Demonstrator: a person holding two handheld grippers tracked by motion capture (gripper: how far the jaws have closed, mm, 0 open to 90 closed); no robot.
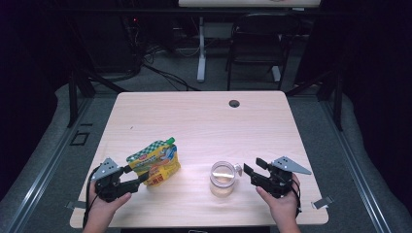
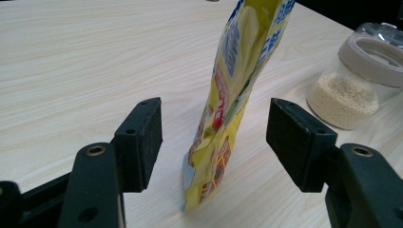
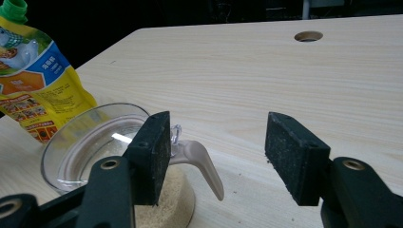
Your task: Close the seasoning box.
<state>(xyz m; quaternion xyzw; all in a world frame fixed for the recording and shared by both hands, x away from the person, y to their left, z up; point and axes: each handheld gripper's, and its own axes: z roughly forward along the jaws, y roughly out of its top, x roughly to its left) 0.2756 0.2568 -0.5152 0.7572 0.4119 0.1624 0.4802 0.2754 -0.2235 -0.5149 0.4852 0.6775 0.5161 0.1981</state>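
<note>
Pouch (image 1: 154,163) stands upright on the counter (image 1: 204,121) between our left hand-held gripper's (image 1: 138,178) released jaws; the jar (image 1: 222,178) sits beside our right hand-held gripper (image 1: 251,170), also released. We judge both things set down; next we regrasp the pouch squarely.

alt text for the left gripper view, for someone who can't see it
A yellow printed spout pouch stands upright on a light wooden table, between the left gripper's two open black jaws, with a gap on each side. To the right, behind the pouch, stands a clear jar holding pale grains.
</note>
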